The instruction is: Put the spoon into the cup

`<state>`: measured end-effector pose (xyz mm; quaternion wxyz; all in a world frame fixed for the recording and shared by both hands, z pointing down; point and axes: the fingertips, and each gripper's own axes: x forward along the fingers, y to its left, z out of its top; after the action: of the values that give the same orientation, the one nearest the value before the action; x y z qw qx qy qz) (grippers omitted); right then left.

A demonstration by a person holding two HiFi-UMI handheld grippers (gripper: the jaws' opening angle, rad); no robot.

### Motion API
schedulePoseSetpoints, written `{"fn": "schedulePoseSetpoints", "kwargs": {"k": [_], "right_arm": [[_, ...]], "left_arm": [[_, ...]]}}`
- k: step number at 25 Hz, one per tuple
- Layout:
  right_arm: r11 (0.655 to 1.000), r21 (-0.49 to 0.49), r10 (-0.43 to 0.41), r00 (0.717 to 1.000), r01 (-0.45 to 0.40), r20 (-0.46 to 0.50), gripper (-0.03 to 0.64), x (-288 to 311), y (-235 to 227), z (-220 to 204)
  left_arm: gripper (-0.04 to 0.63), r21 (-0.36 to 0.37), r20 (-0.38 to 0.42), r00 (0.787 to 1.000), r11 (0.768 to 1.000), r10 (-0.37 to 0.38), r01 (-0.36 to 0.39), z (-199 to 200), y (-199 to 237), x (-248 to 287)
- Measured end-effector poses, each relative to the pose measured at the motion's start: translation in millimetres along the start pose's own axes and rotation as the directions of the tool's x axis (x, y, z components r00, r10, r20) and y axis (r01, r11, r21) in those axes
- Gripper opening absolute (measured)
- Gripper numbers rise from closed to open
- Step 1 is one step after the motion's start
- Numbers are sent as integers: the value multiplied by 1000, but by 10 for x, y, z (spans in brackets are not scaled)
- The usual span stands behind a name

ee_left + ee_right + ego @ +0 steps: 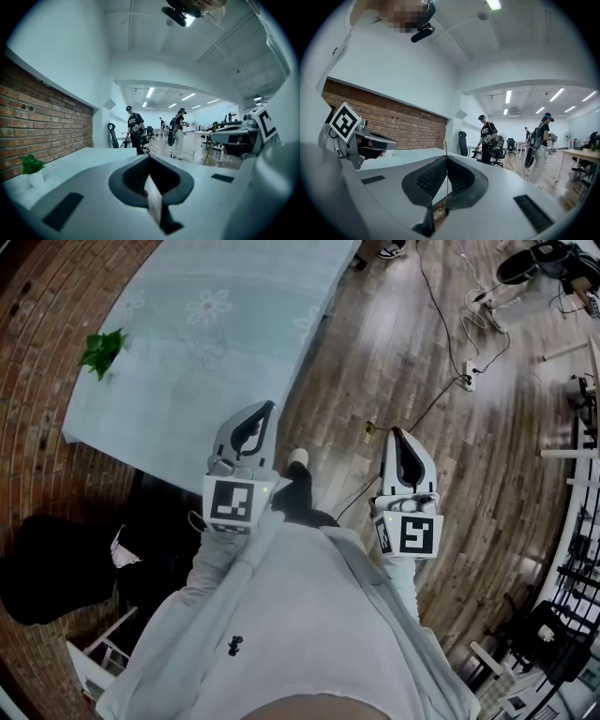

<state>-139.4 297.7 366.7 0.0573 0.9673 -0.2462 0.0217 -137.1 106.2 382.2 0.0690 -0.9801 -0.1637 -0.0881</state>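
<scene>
No spoon and no cup show in any view. In the head view I hold both grippers out level in front of my body, over the wooden floor beside a table [216, 352] with a pale flowered cloth. The left gripper [270, 406] reaches the table's near corner, its jaws together with nothing in them. The right gripper [394, 431] hangs over bare floor, jaws together and empty. The left gripper view looks along the closed jaws [149, 157] across the tabletop [79, 157]. In the right gripper view the jaws [446, 157] meet in a thin line.
A small green plant [103, 351] stands at the table's left edge by the brick wall [42, 131]. Cables and a power strip [467, 381] lie on the floor to the right. Two people [488, 138] stand by desks and chairs far across the room. A black bag [56, 568] lies at my left.
</scene>
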Motion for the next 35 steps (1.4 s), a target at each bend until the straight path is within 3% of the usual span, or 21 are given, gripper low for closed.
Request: {"fn": "schedulePoseSetpoints", "kwargs": {"k": [17,26,31,35], "right_arm": [[991,-30,132,991,-132,-17,18,2068,-534,140],[968,-24,249,967,-251,-58,18,2708,-430,159],[938,-24,345,937,-347,-62,18,3054,-272,153],[892,-29,449,891,-451,-59,18,3426,-104,162]], "left_arm": [[18,-89,-5,994,990,105,-105,248,994,1614],[18,-86,-50,982,979,181,-184,160,1359,1792],[18,-127,-84,956,949,280,-289,77,1617,1760],[18,-146,-113,915,904,388,-401,35,1874,1725]]}}
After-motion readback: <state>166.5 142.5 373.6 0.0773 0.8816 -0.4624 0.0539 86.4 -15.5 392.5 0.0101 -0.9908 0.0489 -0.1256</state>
